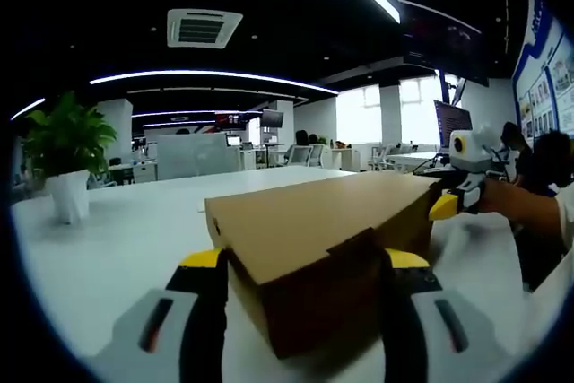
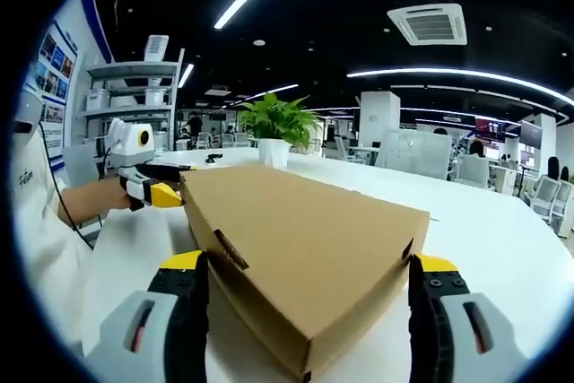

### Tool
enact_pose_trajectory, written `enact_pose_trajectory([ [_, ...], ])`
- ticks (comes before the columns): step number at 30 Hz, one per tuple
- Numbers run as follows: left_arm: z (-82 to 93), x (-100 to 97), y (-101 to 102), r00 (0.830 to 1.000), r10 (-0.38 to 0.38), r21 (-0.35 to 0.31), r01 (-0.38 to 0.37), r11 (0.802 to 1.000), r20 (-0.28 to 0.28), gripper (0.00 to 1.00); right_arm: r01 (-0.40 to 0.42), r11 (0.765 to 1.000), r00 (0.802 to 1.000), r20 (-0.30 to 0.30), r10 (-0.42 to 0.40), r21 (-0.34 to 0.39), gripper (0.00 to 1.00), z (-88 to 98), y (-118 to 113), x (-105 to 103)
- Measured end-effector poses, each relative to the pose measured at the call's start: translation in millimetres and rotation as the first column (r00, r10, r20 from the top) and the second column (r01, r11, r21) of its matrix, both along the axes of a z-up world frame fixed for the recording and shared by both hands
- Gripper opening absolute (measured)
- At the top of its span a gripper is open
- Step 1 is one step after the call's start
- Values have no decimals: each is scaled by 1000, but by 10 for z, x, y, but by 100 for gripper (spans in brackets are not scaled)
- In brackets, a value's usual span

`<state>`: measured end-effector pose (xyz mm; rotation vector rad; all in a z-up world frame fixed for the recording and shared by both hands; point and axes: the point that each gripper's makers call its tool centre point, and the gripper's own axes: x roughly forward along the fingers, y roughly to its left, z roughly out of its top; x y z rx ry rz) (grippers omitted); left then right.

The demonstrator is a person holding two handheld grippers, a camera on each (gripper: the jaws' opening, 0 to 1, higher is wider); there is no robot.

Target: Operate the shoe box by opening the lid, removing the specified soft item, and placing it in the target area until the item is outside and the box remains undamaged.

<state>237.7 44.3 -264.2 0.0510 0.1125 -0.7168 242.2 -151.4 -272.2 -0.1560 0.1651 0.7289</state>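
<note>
A: Box [image 1: 314, 239] lies on the table [image 1: 134, 239], lid down, one end between the left gripper's [image 1: 305, 262] spread jaws; its long axis runs away to the right gripper [image 1: 446, 206] at the far end.

B: Right gripper view mirrors it: near end between spread jaws, left gripper [image 2: 166, 195] at the far corner. Both equally near.

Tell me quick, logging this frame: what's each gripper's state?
Left gripper: open, jaws either side of the shoe box end.
Right gripper: open, straddling the opposite end.
</note>
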Motion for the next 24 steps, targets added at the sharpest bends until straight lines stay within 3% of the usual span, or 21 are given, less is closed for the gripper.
enact_pose_trajectory([
  [2, -9, -5, 24, 1000, -18, 23, 17, 1000, 13, 68, 7, 1000, 1000, -2, -7, -11, 95, 5, -5, -13],
  [5, 31, -30, 81, 999, -30, 3, 30, 1000, 14, 64, 38, 996, 991, 127, -27, -87, 94, 119, -15, -60],
  [6, 46, -36, 83, 999, -31, 11, 31, 999, 27, 64, 42, 993, 991, 130, -27, -114, 94, 105, -26, -75],
  [9, 93, -54, 90, 997, -35, 38, 32, 999, 64, 76, 55, 979, 990, 138, -28, -196, 94, 62, -61, -121],
  [10, 93, -63, 85, 997, -41, 51, 38, 998, 69, 78, 39, 973, 985, 174, 1, -226, 93, 94, -42, -182],
  [12, 106, -94, 103, 996, -50, 76, 44, 996, 76, 79, 21, 969, 981, 190, 27, -246, 90, 113, -23, -247],
  [15, 160, -100, 196, 995, -21, 104, 10, 995, 101, 74, -4, 968, 980, 193, 55, -251, 84, 187, -11, -373],
  [17, 212, -105, 253, 994, -13, 99, 2, 995, 109, 71, -25, 965, 963, 253, 93, -260, 71, 320, 16, -438],
  [18, 237, -107, 274, 993, -10, 96, -1, 995, 115, 71, -26, 965, 960, 264, 97, -261, 63, 346, 15, -453],
  [20, 269, -120, 304, 994, -10, 91, 0, 996, 113, 69, -48, 964, 951, 284, 125, -261, 55, 402, 41, -501],
  [24, 413, -216, 313, 996, -30, -10, 31, 999, 85, 66, -75, 972, 952, 274, 136, -222, 59, 488, 73, -539],
])
